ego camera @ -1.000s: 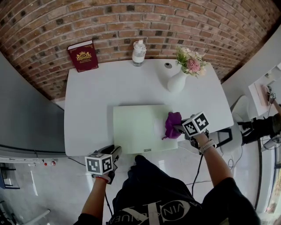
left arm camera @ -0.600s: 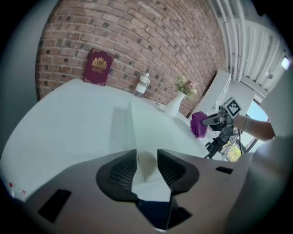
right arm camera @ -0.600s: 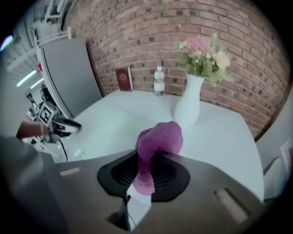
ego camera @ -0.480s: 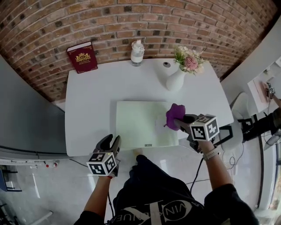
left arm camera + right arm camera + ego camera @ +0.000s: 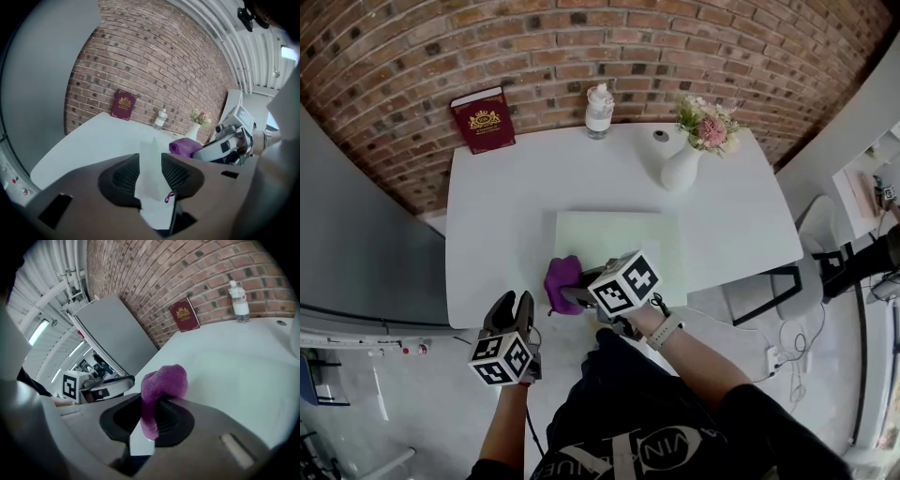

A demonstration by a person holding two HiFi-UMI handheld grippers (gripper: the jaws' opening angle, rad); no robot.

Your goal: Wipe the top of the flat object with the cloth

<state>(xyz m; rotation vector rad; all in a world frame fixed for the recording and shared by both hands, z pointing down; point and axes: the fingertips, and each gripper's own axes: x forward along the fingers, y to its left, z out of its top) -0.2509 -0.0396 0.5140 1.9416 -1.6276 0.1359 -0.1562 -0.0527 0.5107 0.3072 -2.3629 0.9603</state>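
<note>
The left gripper hangs off the near left edge of the table. Its jaws stand a narrow way apart with nothing between them, and only white tabletop shows through the gap in the left gripper view. Its cube carries black-and-white square markers.

At the far left the red book leans against the brick wall. It has a gold crest on the cover, and any lettering is too small to read.

The purple cloth sits at the near left corner of the pale green board, pinched tight in the right gripper. In the right gripper view the cloth bulges out above the closed pads. Whether it touches the board I cannot tell.

Behind the board stands a clear bottle with a white label whose print is unreadable. Further right is a white vase of pink flowers.

White letters on the person's dark shirt are cut off and not legible whole.
</note>
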